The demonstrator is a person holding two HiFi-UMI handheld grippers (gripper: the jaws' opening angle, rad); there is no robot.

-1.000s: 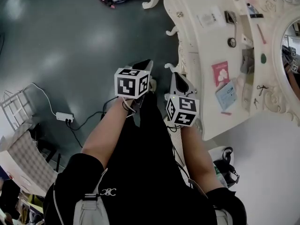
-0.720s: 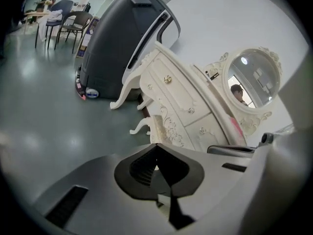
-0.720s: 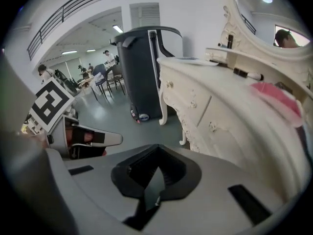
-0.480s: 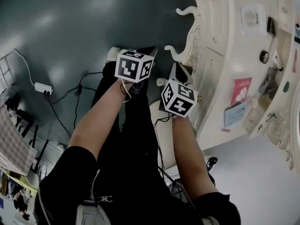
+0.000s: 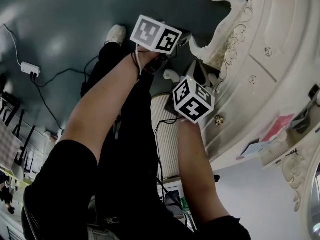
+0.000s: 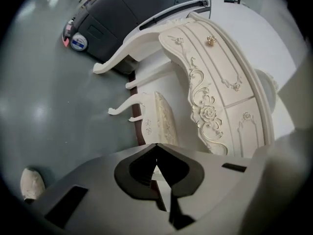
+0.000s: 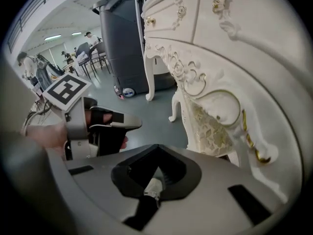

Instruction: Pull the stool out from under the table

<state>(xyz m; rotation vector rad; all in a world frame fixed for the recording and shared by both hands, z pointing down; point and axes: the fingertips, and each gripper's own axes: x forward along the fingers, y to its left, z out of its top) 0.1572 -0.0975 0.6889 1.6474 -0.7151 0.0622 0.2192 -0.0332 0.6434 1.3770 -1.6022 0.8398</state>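
Nothing is done yet: the stool [image 6: 164, 120] sits tucked under the surface [image 6: 217, 77], ahead of the left gripper [image 6: 157, 166] and right gripper [image 7: 155, 179], both closed on nothing.

Bright, even light; soft glare on floor [image 5: 55, 46]; fisheye-warped, vignetted edges.

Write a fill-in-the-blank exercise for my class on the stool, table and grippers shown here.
The stool stands partly ___ the table. The jaws of the left gripper are ___. In the right gripper view, a person's ___ holds the left gripper. Missing words: under; shut; hand.
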